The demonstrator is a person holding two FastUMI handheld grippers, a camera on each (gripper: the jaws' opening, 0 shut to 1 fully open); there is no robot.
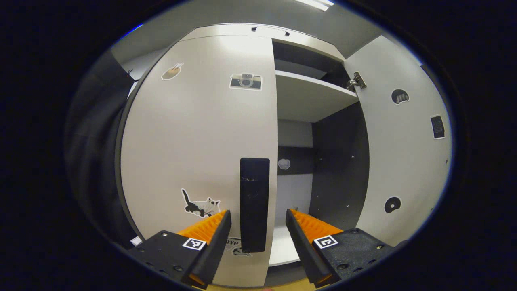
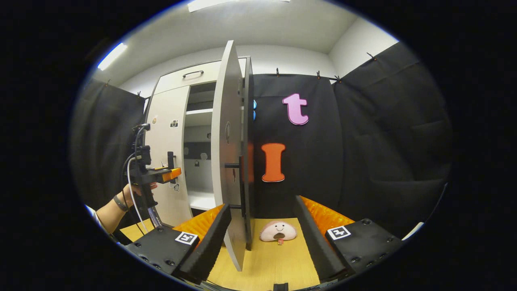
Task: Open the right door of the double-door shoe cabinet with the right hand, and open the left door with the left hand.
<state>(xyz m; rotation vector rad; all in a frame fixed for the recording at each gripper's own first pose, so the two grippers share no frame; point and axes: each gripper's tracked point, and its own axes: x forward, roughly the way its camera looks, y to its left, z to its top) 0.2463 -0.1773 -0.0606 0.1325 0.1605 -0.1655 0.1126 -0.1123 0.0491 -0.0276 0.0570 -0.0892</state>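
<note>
- White-faced shoe cabinet [image 1: 242, 30], double-door type; black pull at the top panel.
- Left door [image 1: 198, 141]: closed, flush with the cabinet front. Stickers on its face: camera [image 1: 245, 81] near the top, cat [image 1: 200, 205] low down, a small one at upper left.
- Left door handle [image 1: 254, 204]: black vertical bar close to the door's inner edge.
- Left gripper [image 1: 257, 230]: fingers spread wide, one on each side of the left door handle's lower part, gaps visible on both sides, no contact seen. In the right gripper view, same left gripper [image 2: 171, 171] level with the handle, held in a hand [image 2: 137, 190] with a wristband; cable hanging beneath.
- Right door [image 1: 404, 145]: swung fully outward, inner face showing; metal hinge [image 1: 356, 81] at top, dark round stickers and a dark label on the panel. In the right gripper view, right door [image 2: 224, 161] edge-on, standing out from the cabinet toward the camera.
- Right door handle [image 2: 241, 186]: black bar on the door's outer side.
- Right gripper [image 2: 262, 226]: fingers wide apart, door's lower edge between them, touching neither finger as far as can be told.
- Interior: white shelf [image 1: 311, 95] up high, dark side wall [image 1: 339, 165], small pale sticker [image 1: 284, 163] on the back panel.
- Wooden floor [image 2: 266, 262]: pale plush toy [image 2: 278, 231] lying just right of the open door's foot.
</note>
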